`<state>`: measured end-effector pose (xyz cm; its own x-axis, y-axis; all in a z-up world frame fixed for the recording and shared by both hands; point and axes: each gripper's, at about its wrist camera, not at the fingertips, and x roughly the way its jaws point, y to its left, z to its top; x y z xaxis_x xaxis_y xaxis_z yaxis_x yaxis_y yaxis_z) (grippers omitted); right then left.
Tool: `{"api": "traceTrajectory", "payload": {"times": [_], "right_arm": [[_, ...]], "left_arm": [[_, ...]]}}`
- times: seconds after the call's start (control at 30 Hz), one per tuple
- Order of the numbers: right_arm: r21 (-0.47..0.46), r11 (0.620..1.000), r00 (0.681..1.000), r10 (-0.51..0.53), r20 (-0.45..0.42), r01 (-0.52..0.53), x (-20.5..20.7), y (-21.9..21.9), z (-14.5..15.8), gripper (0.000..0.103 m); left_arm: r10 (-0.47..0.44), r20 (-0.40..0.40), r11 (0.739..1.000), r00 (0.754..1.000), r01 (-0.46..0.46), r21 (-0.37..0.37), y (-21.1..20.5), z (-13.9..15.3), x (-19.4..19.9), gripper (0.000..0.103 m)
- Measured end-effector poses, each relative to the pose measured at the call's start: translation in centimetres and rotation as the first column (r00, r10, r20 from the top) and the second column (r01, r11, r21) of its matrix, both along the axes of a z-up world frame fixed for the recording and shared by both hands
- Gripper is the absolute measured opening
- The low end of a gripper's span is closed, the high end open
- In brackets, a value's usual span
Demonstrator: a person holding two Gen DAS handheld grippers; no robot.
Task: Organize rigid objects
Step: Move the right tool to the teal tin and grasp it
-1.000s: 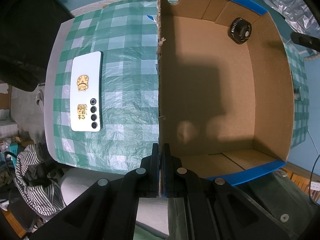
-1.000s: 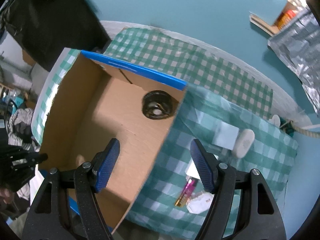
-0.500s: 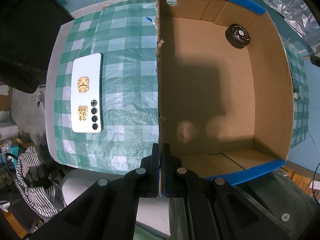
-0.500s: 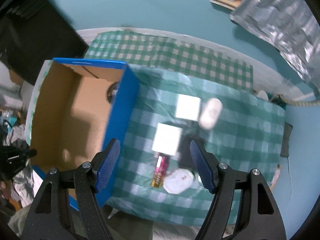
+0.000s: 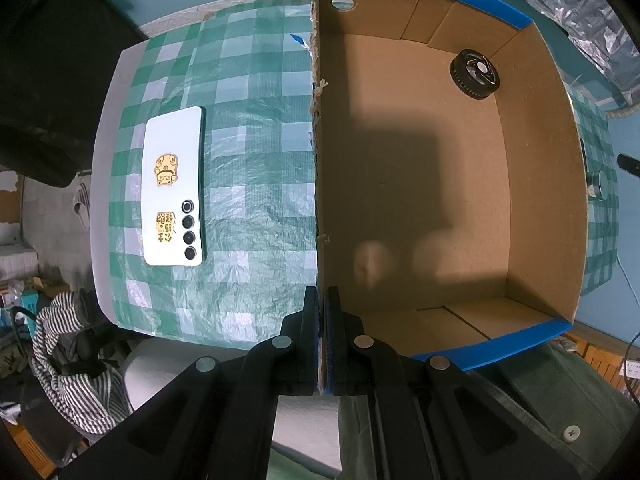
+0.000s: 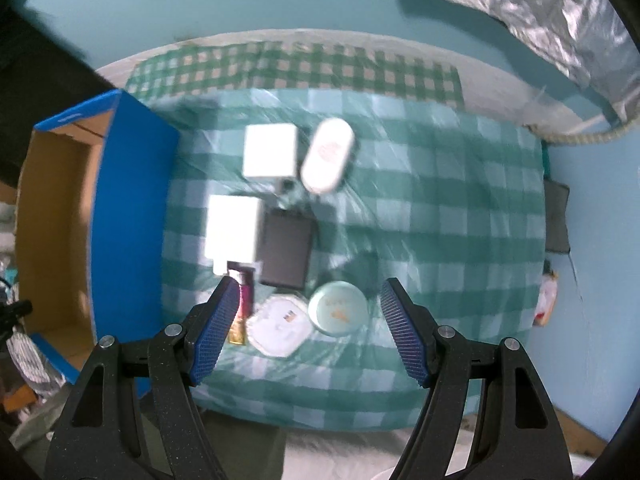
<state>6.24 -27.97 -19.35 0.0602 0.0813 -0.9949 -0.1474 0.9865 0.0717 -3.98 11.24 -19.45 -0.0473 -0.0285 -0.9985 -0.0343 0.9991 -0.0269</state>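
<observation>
My left gripper (image 5: 321, 320) is shut on the near left wall of an open cardboard box (image 5: 536, 208) with blue outer sides. A black round object (image 5: 475, 74) lies in the box's far right corner. A white phone (image 5: 175, 186) lies face down on the checked cloth left of the box. My right gripper (image 6: 308, 324) is open and empty, held above a cluster right of the box (image 6: 132, 216): two white blocks (image 6: 271, 156) (image 6: 232, 235), a white oval case (image 6: 328, 161), a dark flat square (image 6: 285, 251), a pink tube (image 6: 243, 308), a white rounded item (image 6: 279, 326) and a round teal tin (image 6: 338, 308).
The green checked cloth (image 6: 440, 208) covers a small table against a teal wall. A crinkled silver sheet (image 6: 540, 12) hangs at the upper right. Striped clothing (image 5: 68, 356) lies on the floor at the left. A rope (image 6: 588, 136) lies at the table's right back edge.
My right gripper has swung rightward, from over the box to above the cluster of items on the cloth. My left gripper has stayed clamped on the box wall.
</observation>
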Motion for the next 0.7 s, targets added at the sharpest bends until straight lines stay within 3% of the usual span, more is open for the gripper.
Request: {"api": "traceTrajectory", "payload": {"times": [0.7], "right_arm": [[-0.038, 0.999, 0.997, 0.035, -0.071, -0.037, -1.3, -1.5, -6.5, 0.073]], "left_arm": [[-0.002, -0.005, 1.000, 1.000, 0.002, 0.001, 0.0, 0.0, -0.4, 0.003]]}}
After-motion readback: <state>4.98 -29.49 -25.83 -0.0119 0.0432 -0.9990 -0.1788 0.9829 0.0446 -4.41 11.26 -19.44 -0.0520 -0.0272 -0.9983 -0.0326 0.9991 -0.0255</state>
